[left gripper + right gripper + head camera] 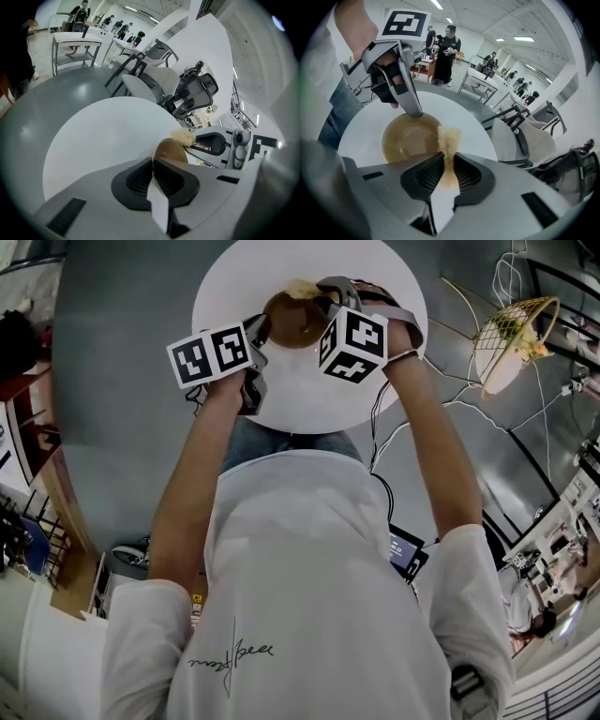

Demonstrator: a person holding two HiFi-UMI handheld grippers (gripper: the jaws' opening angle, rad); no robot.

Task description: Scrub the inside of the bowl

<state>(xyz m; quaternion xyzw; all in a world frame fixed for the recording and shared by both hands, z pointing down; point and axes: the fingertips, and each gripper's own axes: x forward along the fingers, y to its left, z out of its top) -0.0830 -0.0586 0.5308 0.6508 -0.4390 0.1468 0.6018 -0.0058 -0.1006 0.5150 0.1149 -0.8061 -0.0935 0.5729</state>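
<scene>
A brown bowl (292, 320) stands on the round white table (309, 399). My left gripper (260, 332) is shut on the bowl's near-left rim; in the left gripper view the rim (171, 152) runs between the closed jaws (152, 163). My right gripper (317, 294) is shut on a tan fibrous scrubber (302, 289) at the bowl's far rim. In the right gripper view the scrubber (449, 138) sticks out of the jaws (447, 159) over the edge of the bowl (408, 138), and the left gripper's fingers (411, 104) pinch the opposite rim. The bowl's inside looks empty.
Grey and white chairs (520, 136) and a black office chair (194, 91) stand beyond the table. Work tables (77, 42) and several people are farther back. A wire basket (514, 334) and cables lie on the floor to the right, and a small screen (406, 551) sits beside me.
</scene>
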